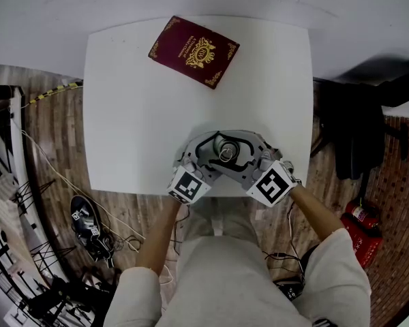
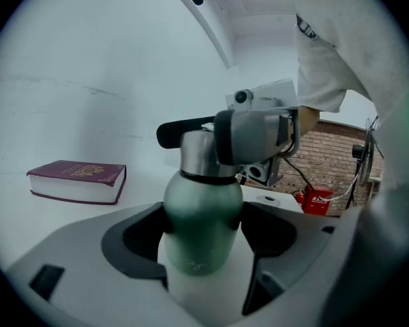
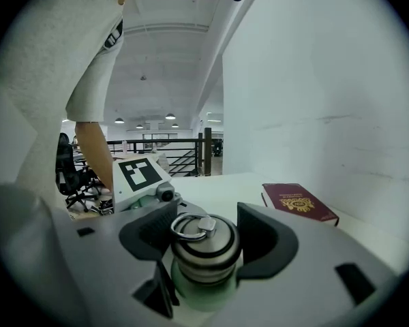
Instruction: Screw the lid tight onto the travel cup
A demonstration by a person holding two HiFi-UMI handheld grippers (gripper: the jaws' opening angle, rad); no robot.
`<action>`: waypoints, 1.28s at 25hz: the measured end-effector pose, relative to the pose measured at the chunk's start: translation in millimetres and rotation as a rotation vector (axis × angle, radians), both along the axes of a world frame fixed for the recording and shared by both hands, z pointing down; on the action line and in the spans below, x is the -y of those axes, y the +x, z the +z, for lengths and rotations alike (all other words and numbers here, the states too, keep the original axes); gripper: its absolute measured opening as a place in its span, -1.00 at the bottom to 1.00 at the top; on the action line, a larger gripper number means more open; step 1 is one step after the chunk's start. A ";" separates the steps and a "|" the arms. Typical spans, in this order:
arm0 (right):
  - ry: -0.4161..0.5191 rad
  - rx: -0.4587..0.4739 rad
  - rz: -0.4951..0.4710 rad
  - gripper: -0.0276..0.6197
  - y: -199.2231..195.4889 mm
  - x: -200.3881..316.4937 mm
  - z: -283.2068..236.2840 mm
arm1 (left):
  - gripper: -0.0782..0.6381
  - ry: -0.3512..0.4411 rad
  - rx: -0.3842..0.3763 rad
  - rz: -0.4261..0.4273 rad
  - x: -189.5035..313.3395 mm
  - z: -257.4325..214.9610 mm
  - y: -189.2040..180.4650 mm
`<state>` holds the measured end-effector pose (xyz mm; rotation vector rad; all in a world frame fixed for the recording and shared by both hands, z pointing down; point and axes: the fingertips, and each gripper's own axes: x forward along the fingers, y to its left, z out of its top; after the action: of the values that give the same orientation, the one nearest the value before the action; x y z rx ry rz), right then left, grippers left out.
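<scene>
A green travel cup [image 2: 203, 216] with a steel neck stands near the front edge of the white table [image 1: 136, 101]. In the head view its steel lid [image 1: 226, 152] with a ring on top shows between both grippers. My left gripper [image 2: 203, 234] is shut on the cup's green body, dark pads pressed to both sides. Higher up, my right gripper [image 3: 204, 240] comes in from the opposite side, and its pads close round the ringed lid [image 3: 203, 240]. In the left gripper view the right gripper's grey body hides the lid.
A maroon book [image 1: 193, 51] with gold print lies at the table's far side. The person's legs are below the front edge. On the floor, a red extinguisher [image 1: 360, 227] lies at the right, a sandal [image 1: 85, 220] and cables at the left. A dark chair [image 1: 358, 142] stands at the right.
</scene>
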<state>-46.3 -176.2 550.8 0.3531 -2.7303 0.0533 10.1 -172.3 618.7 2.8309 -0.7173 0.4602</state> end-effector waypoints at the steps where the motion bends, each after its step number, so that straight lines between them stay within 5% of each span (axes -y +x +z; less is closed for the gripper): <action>1: 0.006 0.000 0.025 -0.08 0.5 1.1 0.3 | 0.17 0.001 -0.001 -0.001 0.2 0.2 0.0; 20: 0.077 0.006 0.613 -0.09 14.3 22.3 -2.1 | 0.17 0.011 -0.012 -0.010 -0.1 -1.0 -0.2; 26: 0.098 0.020 0.703 -0.09 16.8 25.1 -3.3 | 0.17 0.014 -0.013 -0.008 -0.3 -0.4 0.0; 32: 0.084 0.092 0.626 -0.07 12.3 24.0 -8.2 | 0.17 0.011 -0.012 -0.009 -0.5 0.6 -0.4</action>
<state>-34.0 -200.2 542.6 1.2397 -2.6022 0.1249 9.8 -171.8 619.3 2.8368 -0.7321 0.4396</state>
